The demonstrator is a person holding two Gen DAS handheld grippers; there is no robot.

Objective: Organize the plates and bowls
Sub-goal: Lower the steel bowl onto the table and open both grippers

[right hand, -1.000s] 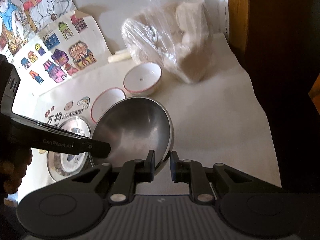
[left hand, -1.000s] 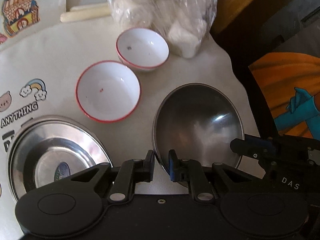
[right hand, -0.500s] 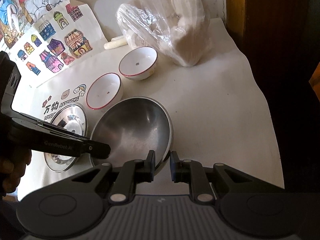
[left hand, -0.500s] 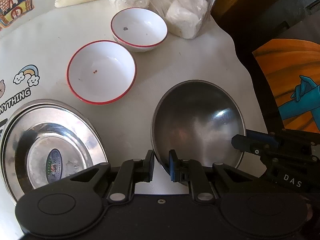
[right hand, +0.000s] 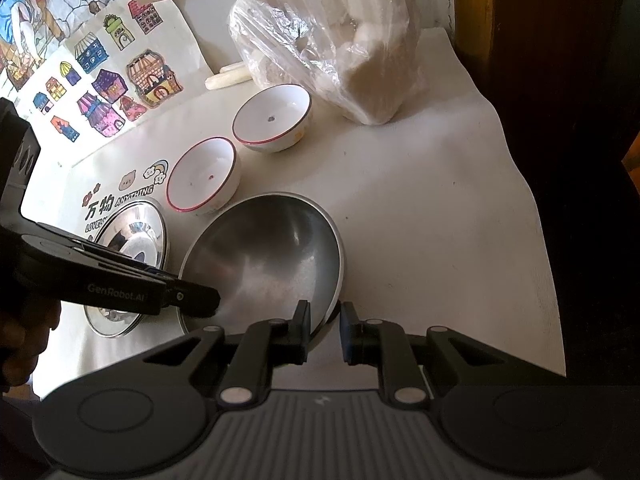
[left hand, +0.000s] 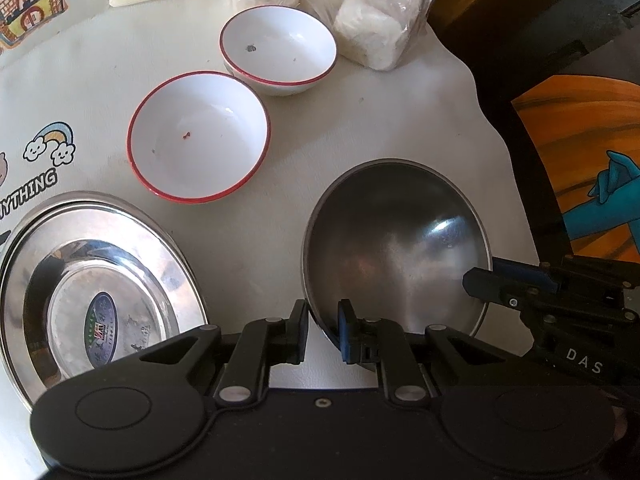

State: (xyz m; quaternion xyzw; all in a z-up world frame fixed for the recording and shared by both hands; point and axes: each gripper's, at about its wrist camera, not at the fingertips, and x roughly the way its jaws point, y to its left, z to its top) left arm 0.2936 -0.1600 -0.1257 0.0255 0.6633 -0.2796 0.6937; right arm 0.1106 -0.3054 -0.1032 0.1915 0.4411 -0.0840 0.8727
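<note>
Two claws pinch one steel bowl (left hand: 396,240) by its thin rim: my left claw (left hand: 323,330) on the near edge, my right claw (right hand: 324,330) on the opposite side. It looks light, stiff and slick, so I'd grip the lip. It hangs tilted over the bench (right hand: 420,208); beyond sit the steel plate (left hand: 96,292) and two fragile white bowls (left hand: 198,136).

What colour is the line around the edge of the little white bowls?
Red, on both bowls. The left wrist view shows it best.
</note>
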